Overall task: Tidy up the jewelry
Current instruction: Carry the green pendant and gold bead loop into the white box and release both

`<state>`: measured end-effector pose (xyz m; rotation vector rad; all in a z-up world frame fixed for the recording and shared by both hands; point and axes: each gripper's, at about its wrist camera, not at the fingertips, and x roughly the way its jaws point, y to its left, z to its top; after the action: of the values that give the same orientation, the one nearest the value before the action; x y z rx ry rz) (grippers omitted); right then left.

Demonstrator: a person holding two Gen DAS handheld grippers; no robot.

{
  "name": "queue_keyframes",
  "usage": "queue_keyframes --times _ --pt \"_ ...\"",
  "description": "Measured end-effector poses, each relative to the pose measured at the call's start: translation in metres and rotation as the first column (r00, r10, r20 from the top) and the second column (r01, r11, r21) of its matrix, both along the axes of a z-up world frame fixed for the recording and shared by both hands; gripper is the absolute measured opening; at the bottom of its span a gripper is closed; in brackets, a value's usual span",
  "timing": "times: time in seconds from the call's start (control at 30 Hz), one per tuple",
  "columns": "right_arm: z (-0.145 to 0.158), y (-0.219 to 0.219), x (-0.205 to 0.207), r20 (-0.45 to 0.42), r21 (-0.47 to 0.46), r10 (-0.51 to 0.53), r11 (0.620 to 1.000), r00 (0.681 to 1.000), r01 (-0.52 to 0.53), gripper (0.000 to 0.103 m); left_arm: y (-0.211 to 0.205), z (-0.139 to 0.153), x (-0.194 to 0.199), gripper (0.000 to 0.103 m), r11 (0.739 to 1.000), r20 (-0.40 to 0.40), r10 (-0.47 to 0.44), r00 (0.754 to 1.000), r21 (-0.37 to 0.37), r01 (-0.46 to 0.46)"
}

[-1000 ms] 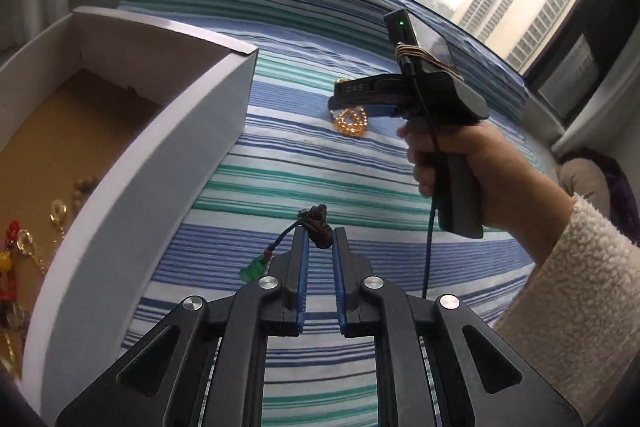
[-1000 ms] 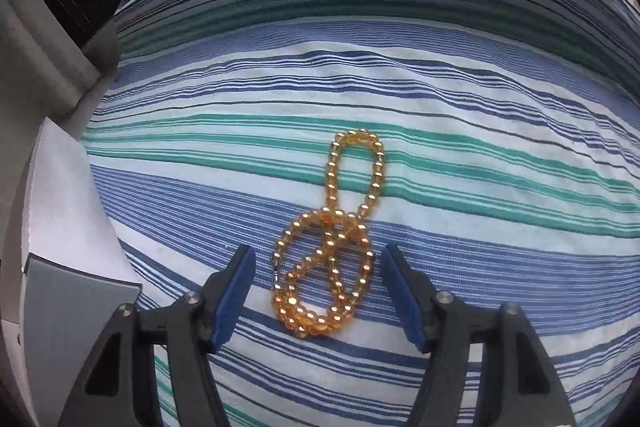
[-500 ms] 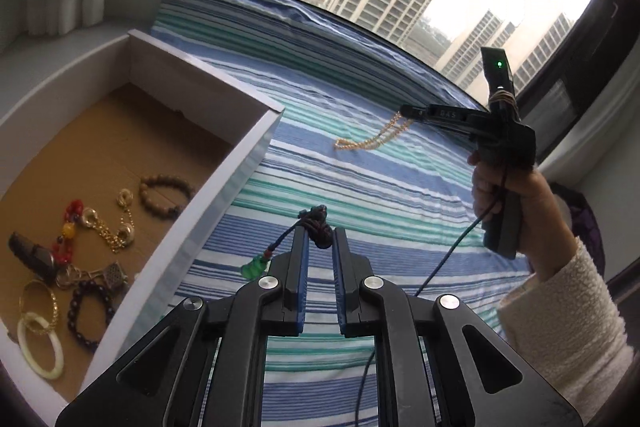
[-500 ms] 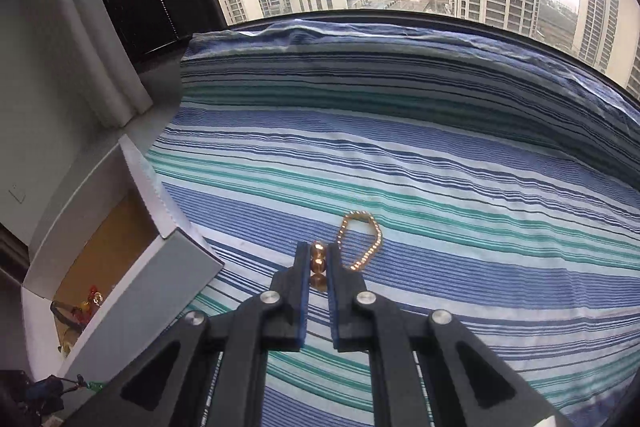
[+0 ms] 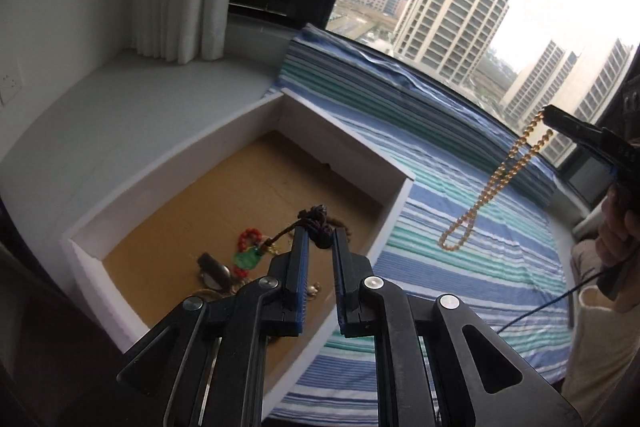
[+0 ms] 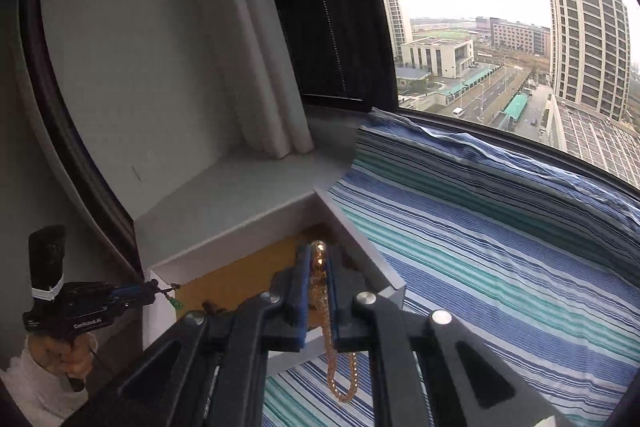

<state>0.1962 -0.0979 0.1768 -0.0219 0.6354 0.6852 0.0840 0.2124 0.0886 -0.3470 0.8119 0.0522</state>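
Gold bead necklace (image 5: 496, 183) dangles in a long doubled loop from the right gripper (image 5: 545, 115), clear of the striped cloth (image 5: 460, 267).
Its small round amber-gold beads are pinched between the right jaws' blue pads. The left gripper (image 5: 319, 235) is clamped on a dark knotted cord (image 5: 316, 223) with a green pendant (image 5: 249, 259), held above the white box (image 5: 348, 147), whose brown floor holds other jewelry.

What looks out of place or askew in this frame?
Nothing stands out. The amber bead strand hangs intact from the right tool; other jewelry lies inside the white box on the striped cloth.
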Motion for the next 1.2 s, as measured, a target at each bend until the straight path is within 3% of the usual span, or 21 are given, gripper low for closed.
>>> queue_keyframes --times 0.23,0.43,0.63,0.67,0.7,0.73,0.77,0.8,0.83,0.93,1.07,1.13,1.2 --pt "-0.021 0.097 -0.008 -0.045 -0.005 0.150 0.989 0.988 -0.151 0.008 0.057 -0.050 0.010 0.009 0.992 -0.070 0.125 0.990 0.026 -0.124" --pt "-0.082 0.169 0.009 -0.123 -0.078 0.193 0.976 0.973 -0.204 0.008 0.085 -0.094 0.027 0.010 0.982 -0.143 0.186 0.972 0.049 -0.181" --pt "-0.151 0.209 0.017 -0.223 -0.155 0.201 0.959 0.954 -0.238 0.009 0.089 -0.116 0.014 0.012 0.972 -0.171 0.231 0.958 0.078 -0.221" --pt "-0.158 0.213 0.017 -0.236 -0.164 0.202 0.956 0.951 -0.244 0.009 0.087 -0.116 0.012 0.016 0.970 -0.165 0.241 0.956 0.083 -0.230" --pt "-0.164 0.214 0.016 -0.242 -0.178 0.195 0.954 0.951 -0.241 0.016 0.085 -0.114 0.010 0.029 0.969 -0.157 0.243 0.957 0.084 -0.232" --pt "-0.167 0.215 0.013 -0.241 -0.188 0.186 0.954 0.952 -0.234 0.038 0.081 -0.111 0.006 0.051 0.968 -0.146 0.247 0.958 0.090 -0.236" --pt "-0.167 0.213 0.009 -0.235 -0.191 0.181 0.955 0.955 -0.228 0.050 0.077 -0.106 0.002 0.075 0.963 -0.129 0.260 0.957 0.105 -0.248" --pt "-0.166 0.212 0.005 -0.222 -0.189 0.179 0.956 0.958 -0.222 0.066 0.072 -0.102 -0.001 0.085 0.955 -0.110 0.281 0.953 0.133 -0.266" --pt "-0.163 0.211 0.000 -0.207 -0.191 0.177 0.957 0.962 -0.217 0.067 0.067 -0.096 -0.006 0.098 0.942 -0.088 0.306 0.948 0.171 -0.288" --pt "-0.155 0.209 -0.015 -0.151 -0.245 0.148 0.952 0.977 -0.182 0.075 0.051 -0.080 -0.017 0.102 0.906 -0.033 0.360 0.932 0.251 -0.341" --pt "-0.147 0.200 -0.038 -0.052 -0.315 0.120 0.940 0.991 -0.131 0.077 0.040 -0.068 -0.031 0.102 0.865 -0.034 0.445 0.895 0.274 -0.420" --pt "-0.147 0.194 -0.048 -0.042 -0.342 0.106 0.933 0.993 -0.114 0.077 0.034 -0.064 -0.042 0.102 0.838 -0.009 0.484 0.875 0.291 -0.461" --pt "-0.147 0.187 -0.054 -0.051 -0.351 0.097 0.930 0.994 -0.109 0.077 0.030 -0.063 -0.046 0.102 0.832 -0.032 0.496 0.868 0.303 -0.464"
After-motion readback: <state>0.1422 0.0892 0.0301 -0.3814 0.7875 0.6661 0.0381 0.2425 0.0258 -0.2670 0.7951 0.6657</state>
